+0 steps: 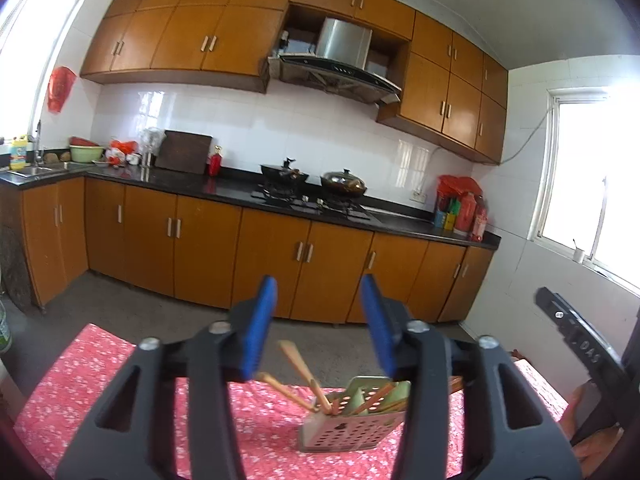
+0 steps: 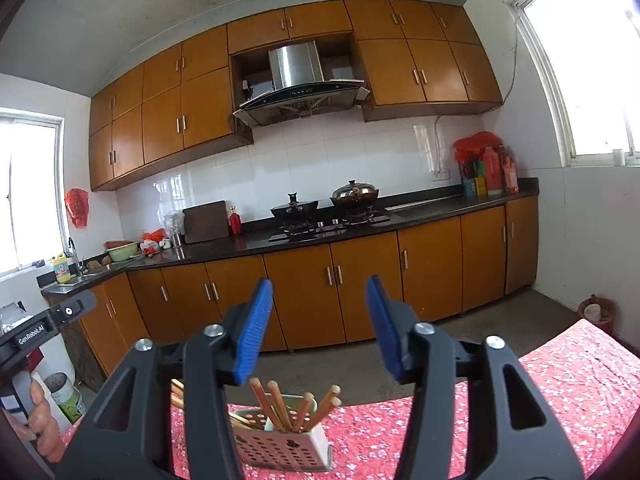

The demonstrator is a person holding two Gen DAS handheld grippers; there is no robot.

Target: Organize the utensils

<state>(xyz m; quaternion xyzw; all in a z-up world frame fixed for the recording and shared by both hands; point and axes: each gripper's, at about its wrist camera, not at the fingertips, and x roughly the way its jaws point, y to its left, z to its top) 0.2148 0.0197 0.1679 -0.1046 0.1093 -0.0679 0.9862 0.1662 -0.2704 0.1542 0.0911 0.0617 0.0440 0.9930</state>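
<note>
Left wrist view
Left gripper (image 1: pixel 318 330): jaws spread apart, blue pads bare, nothing between them.
Chopstick holder (image 1: pixel 352 428): a pale perforated box on the red floral tablecloth (image 1: pixel 80 392), at 6 o'clock below the jaws, tipped toward 1 o'clock.
Chopsticks (image 1: pixel 300 372): wooden sticks in the holder, fanning toward 10 and 2 o'clock; they look clear of the pads.
Right gripper (image 1: pixel 576 332): only part of its black body shows at 4 o'clock; its jaws are out of this view.

Right wrist view
Right gripper (image 2: pixel 320 330): jaws spread, gripping nothing.
Chopstick holder (image 2: pixel 286 448): on the tablecloth (image 2: pixel 560 392) at 6 o'clock, just left of the gap's centre line.
Chopsticks (image 2: pixel 280 404): upright in the holder, tips splayed, below the pads.
Hand (image 2: pixel 40 420): at 8 o'clock, wrapped on the left gripper's handle.
Kitchen counter (image 2: pixel 420 216): far behind, at 12 o'clock.
</note>
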